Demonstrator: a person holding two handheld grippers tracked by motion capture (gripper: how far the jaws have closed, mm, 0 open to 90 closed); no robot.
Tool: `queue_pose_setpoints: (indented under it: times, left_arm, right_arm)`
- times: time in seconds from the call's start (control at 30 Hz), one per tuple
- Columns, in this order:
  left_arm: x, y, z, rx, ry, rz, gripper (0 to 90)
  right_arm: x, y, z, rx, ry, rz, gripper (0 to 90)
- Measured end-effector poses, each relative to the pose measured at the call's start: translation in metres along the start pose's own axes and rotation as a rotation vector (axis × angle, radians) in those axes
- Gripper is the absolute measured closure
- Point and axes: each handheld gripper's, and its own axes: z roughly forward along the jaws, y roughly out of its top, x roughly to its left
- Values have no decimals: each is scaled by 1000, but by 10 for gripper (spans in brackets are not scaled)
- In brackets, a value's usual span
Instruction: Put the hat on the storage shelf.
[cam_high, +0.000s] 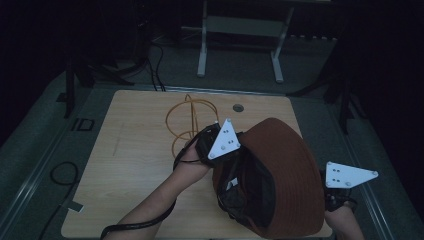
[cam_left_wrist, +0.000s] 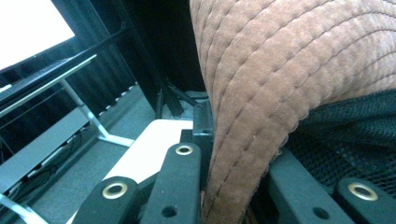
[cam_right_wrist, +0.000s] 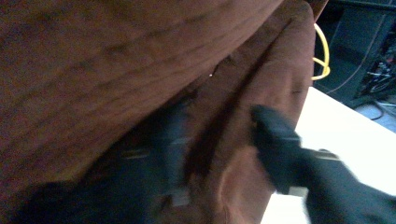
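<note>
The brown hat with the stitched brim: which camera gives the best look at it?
The high view: there the whole brown hat shows, brim up, dark mesh lining inside, on the wooden table. The left gripper view is sharp but close, with stitched brim pinched between the left tongs. The right gripper view is a blurred patch of brown fabric.

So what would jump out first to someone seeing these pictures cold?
The big brown hat over the table's near right part, held up with its dark mesh lining showing. The left gripper is clamped on its stitched brim, and the right gripper has a fold of the hat between its fingers. Behind them, a coiled yellow cable lies on the wooden table.
</note>
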Motion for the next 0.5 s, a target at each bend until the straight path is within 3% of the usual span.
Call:
queue_pose_setpoints:
  times: [0.1,0.23,0.4,0.5]
  left_arm:
    - [0,0,0,-3,-4,-5,850]
    - [0,0,0,-2,-6,-3,849]
    - [3,-4,0,-12,-10,-27,833]
    - [3,-4,0,-20,-6,-37,833]
  right_arm:
    - [1,0,0,-10,-32,-6,876]
    - [1,2,-3,2,-65,3,896]
    - [3,4,-9,-14,-160,-1,900]
    - [3,6,-13,-30,-170,10,900]
